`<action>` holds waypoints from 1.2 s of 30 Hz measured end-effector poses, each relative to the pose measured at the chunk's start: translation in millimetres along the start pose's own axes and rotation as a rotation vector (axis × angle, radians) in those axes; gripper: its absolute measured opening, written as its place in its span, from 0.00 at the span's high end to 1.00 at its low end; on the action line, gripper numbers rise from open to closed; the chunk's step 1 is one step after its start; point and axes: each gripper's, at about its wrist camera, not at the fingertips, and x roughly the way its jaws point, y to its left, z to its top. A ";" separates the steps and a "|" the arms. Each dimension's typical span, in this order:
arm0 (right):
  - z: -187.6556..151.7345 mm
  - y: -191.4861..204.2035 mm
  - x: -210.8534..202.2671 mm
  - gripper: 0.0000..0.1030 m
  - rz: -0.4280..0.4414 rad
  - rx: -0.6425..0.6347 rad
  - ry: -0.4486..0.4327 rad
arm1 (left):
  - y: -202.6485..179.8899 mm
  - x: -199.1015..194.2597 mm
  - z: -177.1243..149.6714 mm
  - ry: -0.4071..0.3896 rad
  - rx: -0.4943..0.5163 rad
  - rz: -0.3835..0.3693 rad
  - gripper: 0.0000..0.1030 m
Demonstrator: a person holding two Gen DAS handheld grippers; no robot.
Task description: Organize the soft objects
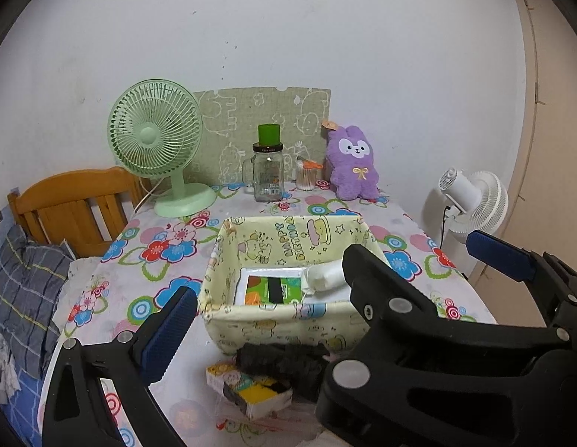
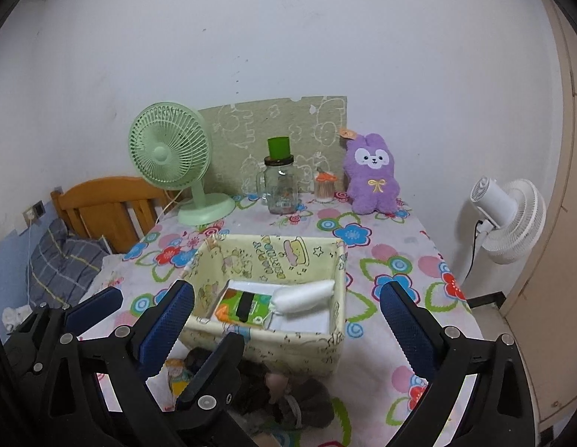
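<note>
A cream cartoon-print fabric basket point(image 1: 225, 257) point(image 2: 277, 346) stands mid-table. It holds a green-orange tissue pack point(image 1: 277, 290) point(image 2: 247, 305) and a white soft roll point(image 1: 323, 275) point(image 2: 303, 296). Just in front of it lie a dark fuzzy bundle point(image 1: 281, 365) point(image 2: 303, 398) and a small colourful packet point(image 1: 251, 391). A purple plush rabbit point(image 1: 353, 164) point(image 2: 374, 175) sits upright at the back. My left gripper point(image 1: 288, 298) and right gripper point(image 2: 286, 290) are both open and empty. They hover side by side above the near items, fingers overlapping. The right gripper point(image 1: 415, 249) hides my left gripper's right finger.
At the back stand a green desk fan point(image 1: 156, 141), a glass mug with a green lid point(image 1: 268, 171) and a cotton-swab jar point(image 1: 307, 177), before a green mat on the wall. A white fan point(image 2: 508, 219) stands beyond the right table edge. A wooden headboard point(image 1: 72, 208) and bedding lie left.
</note>
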 end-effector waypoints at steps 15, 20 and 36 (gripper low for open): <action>-30.7 12.7 -10.3 0.02 0.020 -0.002 -0.002 | 7.3 -10.3 -31.6 0.006 0.009 -0.022 0.04; -41.3 14.9 -7.5 0.02 0.017 0.001 0.007 | 8.3 -7.6 -41.6 0.019 0.010 -0.024 0.04; -68.6 16.3 17.8 0.02 0.006 0.016 0.081 | 14.6 16.7 -67.3 0.090 0.003 -0.013 0.04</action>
